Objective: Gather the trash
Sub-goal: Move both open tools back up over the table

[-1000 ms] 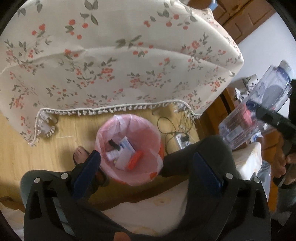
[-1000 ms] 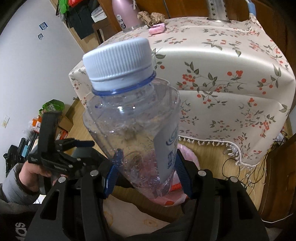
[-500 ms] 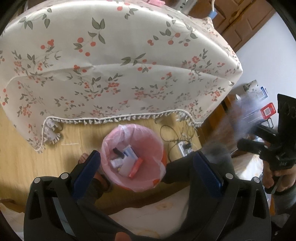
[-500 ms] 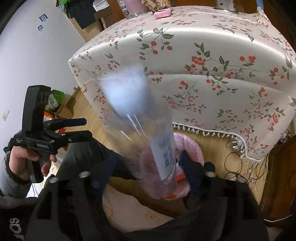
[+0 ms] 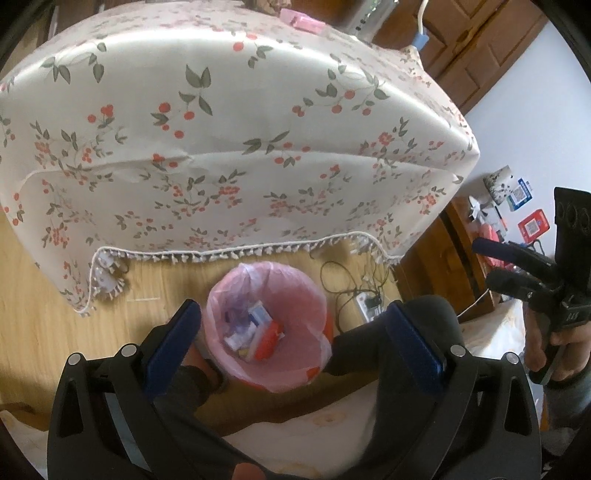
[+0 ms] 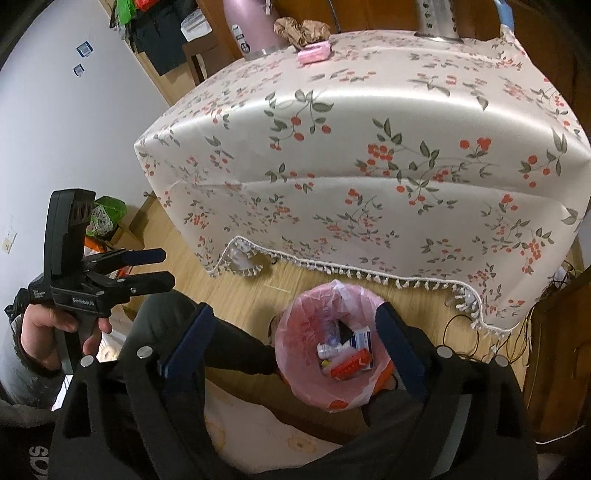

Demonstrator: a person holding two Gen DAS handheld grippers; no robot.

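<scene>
Right wrist view: right gripper (image 6: 295,343) points down over the bin (image 6: 295,354), jaws wide and opening further, nothing between them.
Left wrist view: left gripper (image 5: 295,339) spread wide and empty above the same bin (image 5: 317,299); right gripper seen from the side at the frame's right edge (image 5: 495,266), its fingers apart.
Bin: pink-lined, on the wood floor (image 6: 236,291) just in front of the table's hanging cloth (image 6: 369,166), between the person's knees.
Trash in bin: white bottle cap end (image 6: 327,349), small white box (image 6: 360,338), red-orange packet (image 6: 351,363), other bits too small to tell. A clear bottle may lie among them; cannot tell for sure.
Trash left on table: crumpled brown paper (image 6: 301,31) and pink packet (image 6: 314,51) at the far edge, beside a pink flask (image 6: 253,29).
Risk, reach: the far edge is well apart from both grippers; a long stretch over the slick cloth could drag it and pull the flask along.
Risk, wrong pick: paper touches or nearly touches the flask; a wide grab could knock the flask over.
Risk, drop: paper is light and springy; a loose pinch may let it fall short of the bin, onto the floor or the cables (image 5: 354,291) beside it.
Risk, bin: liner rim is loose and the bin stands near a knee; a bump could tip it.
</scene>
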